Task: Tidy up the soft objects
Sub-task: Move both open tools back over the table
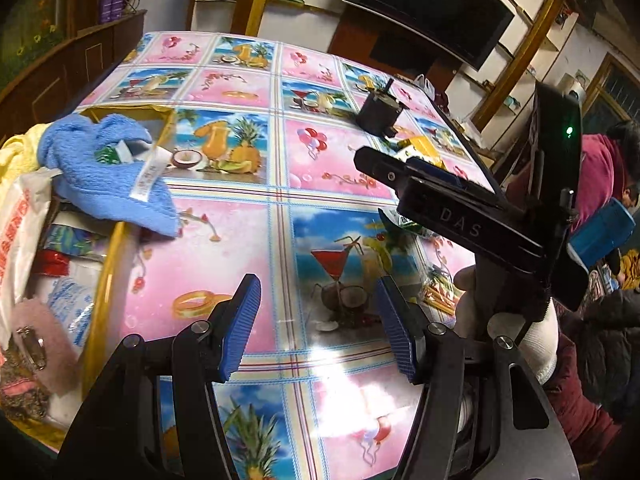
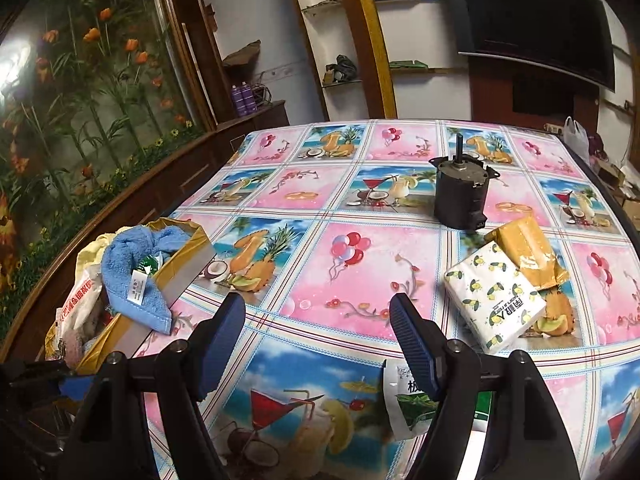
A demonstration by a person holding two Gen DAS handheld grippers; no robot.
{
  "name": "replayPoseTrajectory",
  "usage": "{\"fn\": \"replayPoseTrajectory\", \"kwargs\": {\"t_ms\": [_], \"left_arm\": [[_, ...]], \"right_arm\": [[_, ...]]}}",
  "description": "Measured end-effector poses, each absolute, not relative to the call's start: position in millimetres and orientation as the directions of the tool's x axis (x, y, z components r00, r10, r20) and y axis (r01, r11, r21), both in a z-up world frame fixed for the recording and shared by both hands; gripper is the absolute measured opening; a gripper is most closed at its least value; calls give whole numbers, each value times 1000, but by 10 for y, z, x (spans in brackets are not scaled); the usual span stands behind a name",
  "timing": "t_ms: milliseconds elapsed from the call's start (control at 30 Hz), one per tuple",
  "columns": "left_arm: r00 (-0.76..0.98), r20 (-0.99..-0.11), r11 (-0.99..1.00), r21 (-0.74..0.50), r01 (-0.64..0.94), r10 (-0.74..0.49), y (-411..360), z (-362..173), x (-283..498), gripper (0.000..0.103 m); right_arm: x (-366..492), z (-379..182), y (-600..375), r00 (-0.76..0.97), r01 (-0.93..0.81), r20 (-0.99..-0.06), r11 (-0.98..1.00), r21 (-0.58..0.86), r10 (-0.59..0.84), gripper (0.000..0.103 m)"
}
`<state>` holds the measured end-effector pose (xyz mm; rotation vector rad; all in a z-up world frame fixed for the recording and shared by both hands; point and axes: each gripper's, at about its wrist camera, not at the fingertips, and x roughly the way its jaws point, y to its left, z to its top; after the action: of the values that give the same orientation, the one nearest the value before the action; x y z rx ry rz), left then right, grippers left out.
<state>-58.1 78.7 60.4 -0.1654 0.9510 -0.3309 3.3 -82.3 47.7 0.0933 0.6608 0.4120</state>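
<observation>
Many soft things already sit in our gold box (image 1: pixel 105 280) at the left edge of the table (image 1: pixel 248 216), as our left camera shows: a blue towel (image 1: pixel 108 160) hangs over the rim and onto the tablecloth, a yellow cloth (image 1: pixel 16 152) lies behind it, and a fuzzy pink thing (image 1: pixel 48 340) and some plastic bags are inside. Our left gripper (image 1: pixel 316 326) is about half open over the bare table and holds nothing. The right gripper (image 1: pixel 440 200) shows at the right side here, with a gloved hand (image 1: pixel 528 320) on its handle. From our right camera, the right gripper (image 2: pixel 318 344) is open wide, and nothing is pressed between its pads. A white and green packet (image 2: pixel 404 404) lies just under its right finger (image 2: pixel 412 340); we cannot tell if they touch. A tissue pack with lemons (image 2: pixel 492 296) and a tan soft bag (image 2: pixel 524 248) lie near each other on the right, well apart from the box. A dark motor (image 2: pixel 460 196) stands behind them; it looks hard, so we think it stays. We think the job is more than half done, with three soft things left to put away.
</observation>
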Motion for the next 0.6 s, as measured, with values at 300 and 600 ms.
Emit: {"fn": "replayPoseTrajectory", "kwargs": {"t_ms": [300,600], "left_arm": [[598,-768,973,-170,155,-230,720,552,-555,60],[628,-771,994,-55,99,-105,785,468,-577,60]], "right_arm": [[-7,503,-843,749,-316,-557,932,176,359,75],[-10,423,-737,726,-328,-585,929,168,362,75]]}}
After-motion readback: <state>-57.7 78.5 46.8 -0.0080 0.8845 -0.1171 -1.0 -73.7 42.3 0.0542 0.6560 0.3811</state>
